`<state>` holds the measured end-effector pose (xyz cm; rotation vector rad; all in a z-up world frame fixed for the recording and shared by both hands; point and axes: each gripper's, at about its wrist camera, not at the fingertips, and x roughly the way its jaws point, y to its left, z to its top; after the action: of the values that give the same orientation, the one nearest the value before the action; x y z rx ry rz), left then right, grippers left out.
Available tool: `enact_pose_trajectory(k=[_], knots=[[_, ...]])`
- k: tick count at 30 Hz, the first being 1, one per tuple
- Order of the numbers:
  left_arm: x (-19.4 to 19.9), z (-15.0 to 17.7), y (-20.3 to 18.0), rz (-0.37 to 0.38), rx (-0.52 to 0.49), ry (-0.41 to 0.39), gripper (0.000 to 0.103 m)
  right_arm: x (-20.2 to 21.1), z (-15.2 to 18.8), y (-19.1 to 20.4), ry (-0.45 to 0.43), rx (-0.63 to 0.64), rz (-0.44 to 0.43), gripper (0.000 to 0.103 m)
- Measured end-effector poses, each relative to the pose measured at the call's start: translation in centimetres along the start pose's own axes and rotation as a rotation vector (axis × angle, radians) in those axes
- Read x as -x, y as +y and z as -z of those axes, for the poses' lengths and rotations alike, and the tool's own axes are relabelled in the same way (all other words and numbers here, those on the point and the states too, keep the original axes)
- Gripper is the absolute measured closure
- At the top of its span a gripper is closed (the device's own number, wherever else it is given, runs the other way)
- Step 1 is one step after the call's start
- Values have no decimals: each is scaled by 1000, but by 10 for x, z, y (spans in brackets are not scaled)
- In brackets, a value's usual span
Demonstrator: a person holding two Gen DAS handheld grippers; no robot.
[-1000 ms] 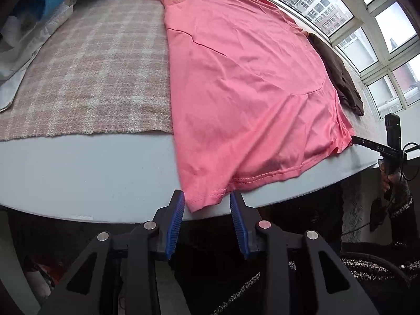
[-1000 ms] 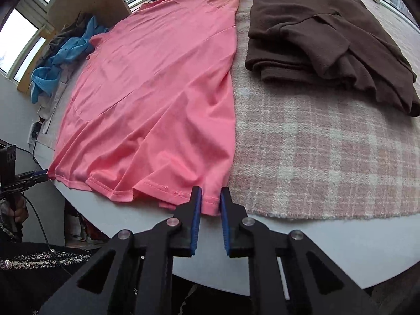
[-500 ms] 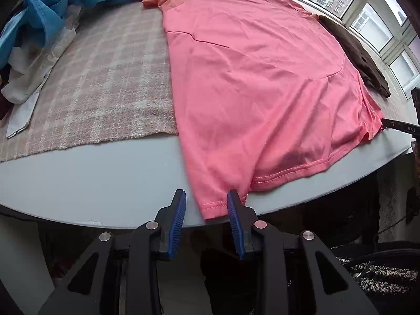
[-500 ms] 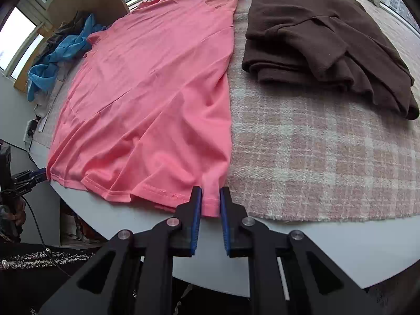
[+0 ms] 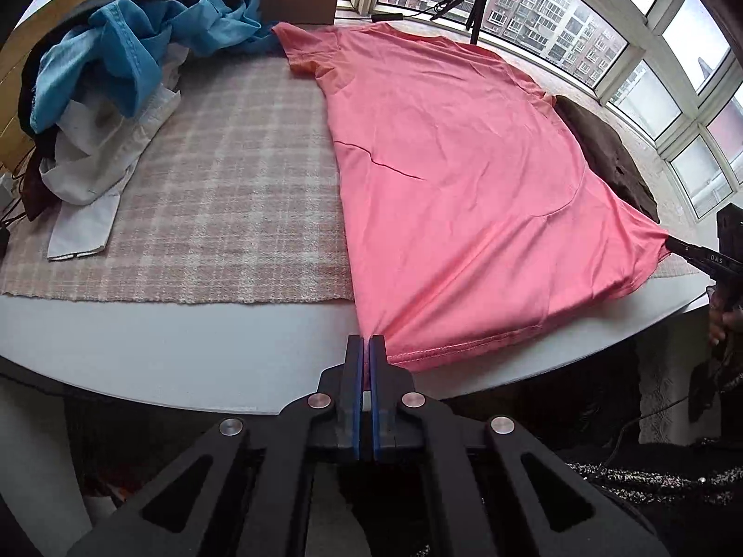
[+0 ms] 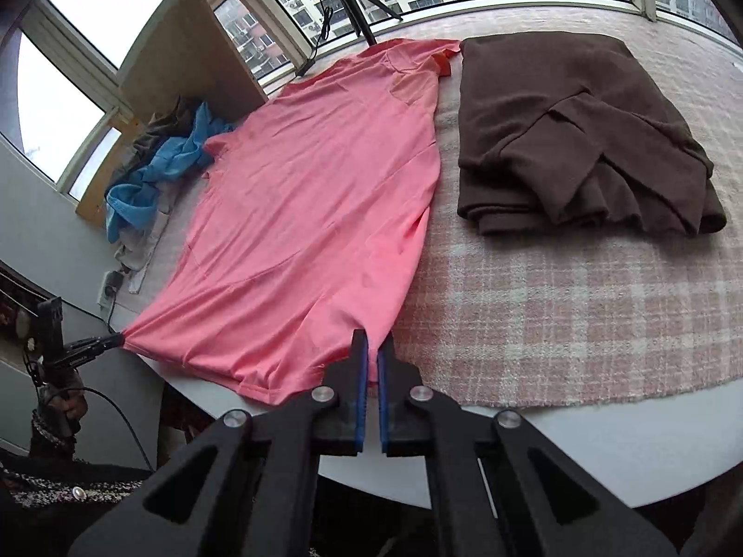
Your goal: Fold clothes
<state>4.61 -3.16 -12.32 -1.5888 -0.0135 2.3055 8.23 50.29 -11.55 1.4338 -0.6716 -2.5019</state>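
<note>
Left tongs (image 5: pixel 365 341) now clamped on pink shirt (image 5: pixel 455 176) hem

The left tool (image 5: pixel 364 348) reaches forward and slightly downward, its two blue-padded fingers (image 5: pixel 356 371) pressed nearly together on the near left corner of the pink T-shirt's (image 5: pixel 455 176) hem. The right tool (image 6: pixel 372 357) takes the same forward pose, its fingers (image 6: pixel 358 385) drawn close with a narrow slot between them, pinching the hem's other near corner. In the right wrist view the left tool shows at far left, clamped on its corner, with the person's hand (image 6: pixel 69 411) gripping its handle below.
</note>
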Motion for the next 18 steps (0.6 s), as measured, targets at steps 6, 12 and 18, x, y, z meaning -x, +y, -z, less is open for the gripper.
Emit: enact_pose_trajectory(k=[6,12,18], knots=[[-52,12,0,-29,7,113,101,-20,21,-36,69,-88,65,100],[-76,19,-7,-48,-18,154,101,-41,31,-36,135,4,190,100],[-61,19,-8,-80,-25,159,91,-27,24,-33,179,54,332,98]])
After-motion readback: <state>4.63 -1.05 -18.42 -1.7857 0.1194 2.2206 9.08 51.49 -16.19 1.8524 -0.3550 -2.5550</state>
